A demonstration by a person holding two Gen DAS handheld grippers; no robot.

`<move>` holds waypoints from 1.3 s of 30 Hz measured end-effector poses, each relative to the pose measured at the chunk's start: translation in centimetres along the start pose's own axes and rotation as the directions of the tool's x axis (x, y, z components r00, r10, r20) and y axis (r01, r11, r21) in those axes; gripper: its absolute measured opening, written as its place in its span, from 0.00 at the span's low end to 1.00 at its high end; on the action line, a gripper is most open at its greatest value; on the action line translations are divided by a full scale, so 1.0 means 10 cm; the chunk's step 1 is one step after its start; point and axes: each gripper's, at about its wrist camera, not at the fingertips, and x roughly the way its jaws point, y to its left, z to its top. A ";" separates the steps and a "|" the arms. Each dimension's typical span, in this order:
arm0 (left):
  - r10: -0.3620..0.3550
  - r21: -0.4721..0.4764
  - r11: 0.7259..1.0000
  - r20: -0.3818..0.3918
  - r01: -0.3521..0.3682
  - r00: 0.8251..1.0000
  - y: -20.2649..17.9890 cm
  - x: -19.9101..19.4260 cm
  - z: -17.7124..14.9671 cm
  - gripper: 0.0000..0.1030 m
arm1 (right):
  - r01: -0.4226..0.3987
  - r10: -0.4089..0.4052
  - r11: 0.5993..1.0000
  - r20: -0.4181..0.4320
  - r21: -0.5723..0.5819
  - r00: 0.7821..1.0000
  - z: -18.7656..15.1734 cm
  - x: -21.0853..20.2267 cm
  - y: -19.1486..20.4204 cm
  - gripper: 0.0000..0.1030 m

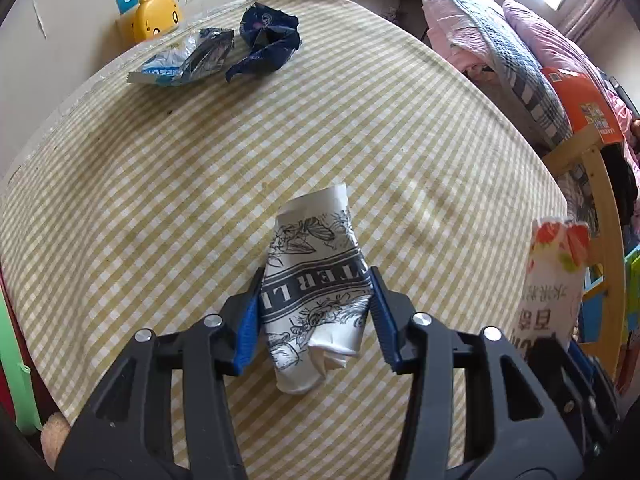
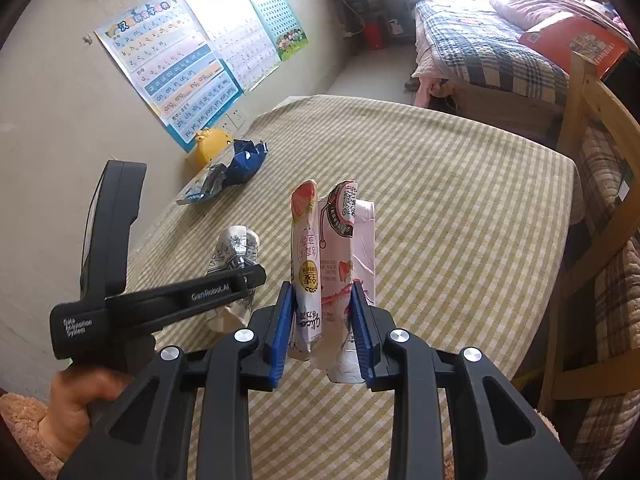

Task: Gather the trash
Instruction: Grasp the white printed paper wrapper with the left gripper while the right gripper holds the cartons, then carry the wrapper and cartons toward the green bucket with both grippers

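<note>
A home bedroom is shown, likely shared with a child. A bed (image 2: 492, 52) with a plaid quilt and pink pillows (image 2: 520, 4) is seen at one o'clock. Phonics learning posters (image 2: 176, 72) are stuck on the wall at eleven o'clock, above a table covered by a checked cloth (image 2: 440, 208). A wooden chair frame (image 2: 592, 168) is placed at three o'clock.

Crumpled paper cup (image 1: 316, 292) shows "TER LI", upside down. Left gripper (image 2: 244, 280) body reads "GenRoboLAI". Wall poster (image 2: 176, 80): pinyin, e.g. "zhi", "yu ye yue".

Checked tablecloth-covered table (image 1: 360, 140), crumpled printed paper cup (image 1: 316, 292), two blue wrappers (image 1: 224, 48)
</note>
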 end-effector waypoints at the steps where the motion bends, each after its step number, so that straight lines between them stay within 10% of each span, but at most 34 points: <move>1: 0.000 -0.008 1.000 0.014 0.000 1.000 0.02 -0.05 -0.02 0.45 | 0.000 0.000 1.000 0.002 -0.002 1.000 0.00 0.00 0.01 0.27; 20: 0.078 -0.080 0.995 0.300 -0.057 0.951 0.52 -1.50 -0.42 0.46 | -0.025 0.035 0.992 0.074 -0.121 0.997 0.02 -0.30 0.54 0.27; 39: 0.085 -0.108 0.993 0.393 -0.046 0.916 0.88 -2.02 -0.76 0.46 | -0.038 0.075 0.976 0.166 -0.216 0.983 0.06 -0.82 1.20 0.28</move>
